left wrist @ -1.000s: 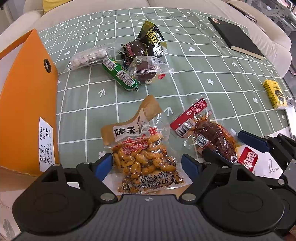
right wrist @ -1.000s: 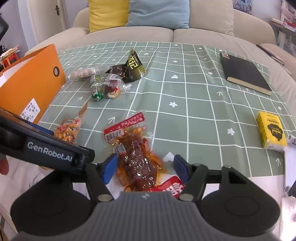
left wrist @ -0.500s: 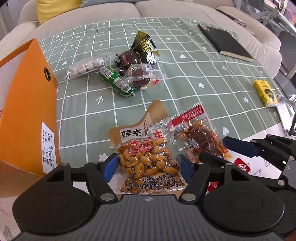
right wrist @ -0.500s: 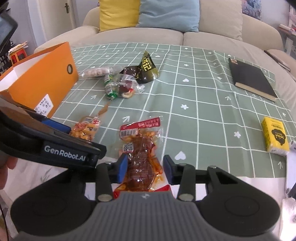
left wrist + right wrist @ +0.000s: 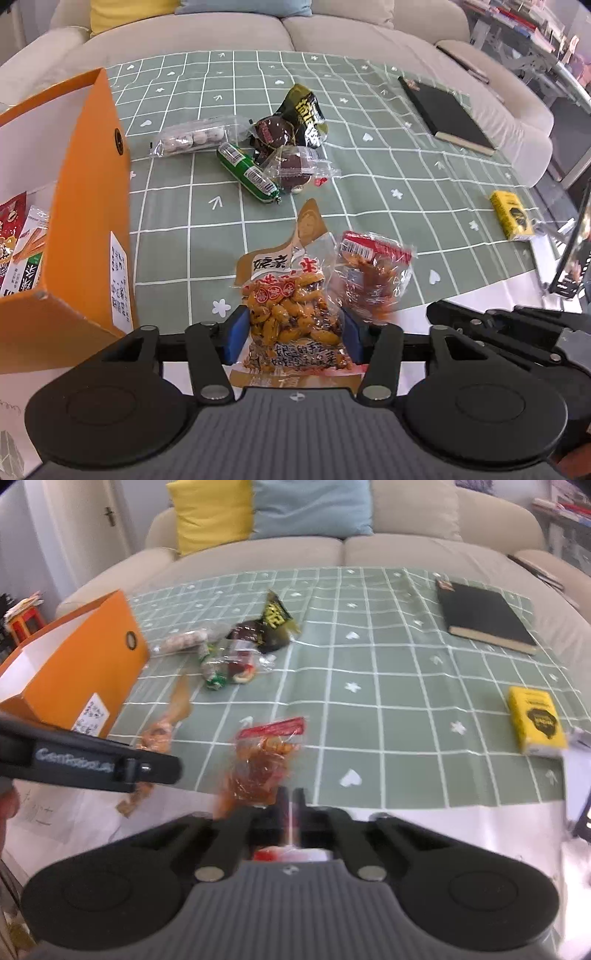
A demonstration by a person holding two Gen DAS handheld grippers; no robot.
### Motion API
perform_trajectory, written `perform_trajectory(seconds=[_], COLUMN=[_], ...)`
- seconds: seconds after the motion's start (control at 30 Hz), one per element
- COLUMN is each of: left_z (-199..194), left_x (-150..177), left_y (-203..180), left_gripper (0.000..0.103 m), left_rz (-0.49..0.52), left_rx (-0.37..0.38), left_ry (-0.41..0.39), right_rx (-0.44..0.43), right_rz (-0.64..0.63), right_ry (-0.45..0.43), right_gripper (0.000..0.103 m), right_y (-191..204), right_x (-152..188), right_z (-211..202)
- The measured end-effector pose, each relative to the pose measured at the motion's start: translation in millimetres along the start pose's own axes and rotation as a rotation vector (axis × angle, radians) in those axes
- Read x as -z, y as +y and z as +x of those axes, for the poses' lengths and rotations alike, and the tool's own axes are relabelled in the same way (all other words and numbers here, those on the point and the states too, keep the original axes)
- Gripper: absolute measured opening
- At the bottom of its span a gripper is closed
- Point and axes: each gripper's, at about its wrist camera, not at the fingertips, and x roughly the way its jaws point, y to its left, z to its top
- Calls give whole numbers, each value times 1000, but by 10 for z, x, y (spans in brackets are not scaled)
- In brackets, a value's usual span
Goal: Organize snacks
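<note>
Snacks lie scattered on the green checked cloth [image 5: 369, 192] that covers most of the counter. The peanut packet [image 5: 291, 314] sits at the cloth's near edge between the blue pads of the left tongs [image 5: 291, 334], which are closing on it; the pads stand right at its sides, though a firm squeeze cannot be made out. Just to its right, the red-topped packet of sauced meat [image 5: 264, 764] is pinched at its near end by the right tongs [image 5: 291, 805], whose jaws are pressed together on the wrapper; this view is blurred.

Farther back, a cluster keeps close together: a clear sleeve of pale round sweets [image 5: 192, 138], a green sausage [image 5: 247, 173], dark wrapped pieces [image 5: 291, 171] and a black-and-yellow pouch [image 5: 304, 112].

The orange box [image 5: 92, 206] stands open at the left edge of the cloth, with packets already inside. Between the box and the cluster a strip of bare cloth is free. The right half of the cloth is mostly open, with only a black notebook [image 5: 447, 114] near the far right corner and a yellow pack [image 5: 511, 219] by the right edge.
</note>
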Motion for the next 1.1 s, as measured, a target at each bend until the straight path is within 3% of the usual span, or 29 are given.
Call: perform_trajectory(seconds=[0.03,0.23,0.33,0.4,0.5,0.57,0.73,0.83,1.03,1.1], left_z=[-28,-113,-136,-161,-178,-173,-196,-180,-57,-23], left_x=[4,11,22,15,-36,-75,-124,-155,-185,-185], left_y=[-4,-7,12,34,57,78,99,153,271,281], left_gripper=[46,39,36,33,31,31,30,29,28,28], left_rz=[7,19,11,2,-1,1,56,66,34,37], left_rx=[0,19,25,27,30,35,-3,-10,-53,-61], left_ry=[-11,-28,-35,-40,-21,-1,18,49,98,101], right_rx=[-8,12,-17,-33,-49,-81,-108,-110,-55,-47], right_rz=[16,-20,11,53,113,171,247,218,29,-28], right_ry=[6,-17,-37,-43,-47,-38,18,19,-22,-34], right_gripper=[0,0,10,32,34,41,43,45,46,39], right_y=[-15,77,56,40,54,54,121,225,516,579], right_x=[8,34,20,10,-47,-92,-153,-150,-108,-77], right_z=[4,-44,-78,-70,-4,80,334,411,460,461])
